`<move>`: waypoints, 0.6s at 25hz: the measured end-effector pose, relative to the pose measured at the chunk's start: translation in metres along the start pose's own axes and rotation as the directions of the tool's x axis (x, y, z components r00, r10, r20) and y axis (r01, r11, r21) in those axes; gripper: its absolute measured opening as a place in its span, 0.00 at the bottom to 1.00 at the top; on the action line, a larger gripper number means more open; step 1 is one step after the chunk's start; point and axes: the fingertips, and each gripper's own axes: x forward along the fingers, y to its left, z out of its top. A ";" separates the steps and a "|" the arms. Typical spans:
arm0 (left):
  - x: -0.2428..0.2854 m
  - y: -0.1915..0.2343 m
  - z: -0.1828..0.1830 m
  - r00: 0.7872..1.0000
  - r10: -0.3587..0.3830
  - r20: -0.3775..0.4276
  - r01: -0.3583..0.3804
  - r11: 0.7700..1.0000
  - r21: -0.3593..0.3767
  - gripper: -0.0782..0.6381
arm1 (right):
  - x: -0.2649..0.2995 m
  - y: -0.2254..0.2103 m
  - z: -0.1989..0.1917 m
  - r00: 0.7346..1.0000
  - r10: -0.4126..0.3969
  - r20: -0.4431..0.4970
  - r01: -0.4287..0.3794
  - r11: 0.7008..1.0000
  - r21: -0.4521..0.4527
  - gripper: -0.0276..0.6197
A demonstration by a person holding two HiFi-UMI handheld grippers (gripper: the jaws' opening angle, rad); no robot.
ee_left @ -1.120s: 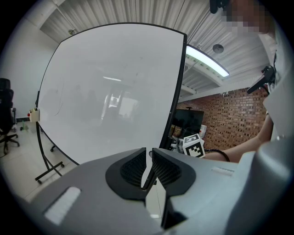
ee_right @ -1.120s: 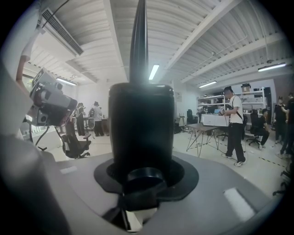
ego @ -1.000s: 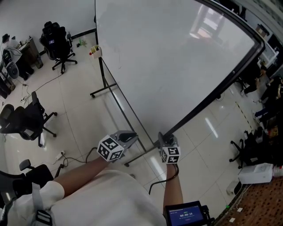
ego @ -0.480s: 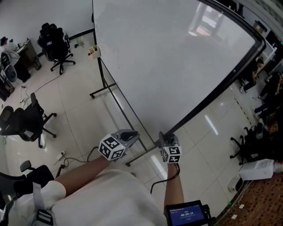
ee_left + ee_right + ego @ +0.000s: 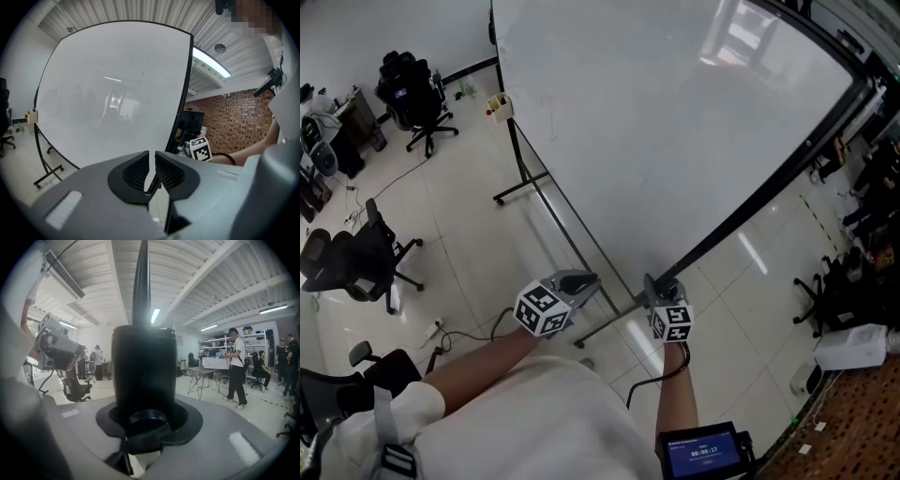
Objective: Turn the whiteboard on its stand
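The big whiteboard [image 5: 675, 122] hangs tilted on its black wheeled stand [image 5: 525, 178], its black-framed lower edge slanting down toward me. My right gripper [image 5: 654, 287] is shut on the near corner of that black frame [image 5: 143, 371], which fills the space between its jaws in the right gripper view. My left gripper [image 5: 587, 279] floats just left of it, below the board's edge, touching nothing. Its jaws stand almost together with nothing between them [image 5: 152, 171], and the whiteboard [image 5: 112, 93] rises ahead of it.
Black office chairs [image 5: 412, 89] [image 5: 347, 262] stand on the tiled floor at left, with a cable and a power strip [image 5: 436, 328] nearer me. A white box [image 5: 853, 347] sits at right. People [image 5: 236, 366] and a table [image 5: 206, 373] show behind the board.
In the head view both grippers and the board's near corner have drifted slightly right and down. The right gripper's hold on the frame is the same.
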 end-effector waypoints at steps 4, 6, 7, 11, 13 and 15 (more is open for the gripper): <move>0.003 -0.006 -0.003 1.000 -0.005 -0.004 0.005 1.000 -0.003 0.19 | -0.006 0.000 0.000 1.000 0.002 0.003 -0.002 1.000 -0.003 0.27; 0.007 -0.009 -0.004 1.000 -0.008 -0.006 0.008 1.000 -0.004 0.19 | -0.009 -0.003 -0.001 1.000 0.003 0.003 -0.003 1.000 -0.005 0.27; 0.009 -0.010 -0.004 1.000 -0.011 -0.007 0.011 1.000 -0.004 0.19 | -0.010 -0.005 -0.001 1.000 0.004 0.003 -0.004 1.000 -0.005 0.27; 0.012 -0.015 -0.004 1.000 -0.019 -0.012 0.019 1.000 -0.002 0.19 | -0.016 -0.006 -0.001 1.000 0.003 0.003 -0.003 1.000 -0.001 0.27; 0.014 -0.018 -0.004 1.000 -0.024 -0.016 0.024 1.000 -0.002 0.19 | -0.020 -0.008 -0.002 1.000 0.000 0.002 0.000 1.000 0.002 0.27; 0.017 -0.022 -0.004 0.999 -0.029 -0.019 0.029 1.000 -0.001 0.19 | -0.024 -0.011 -0.003 1.000 -0.003 0.002 0.003 1.000 0.004 0.27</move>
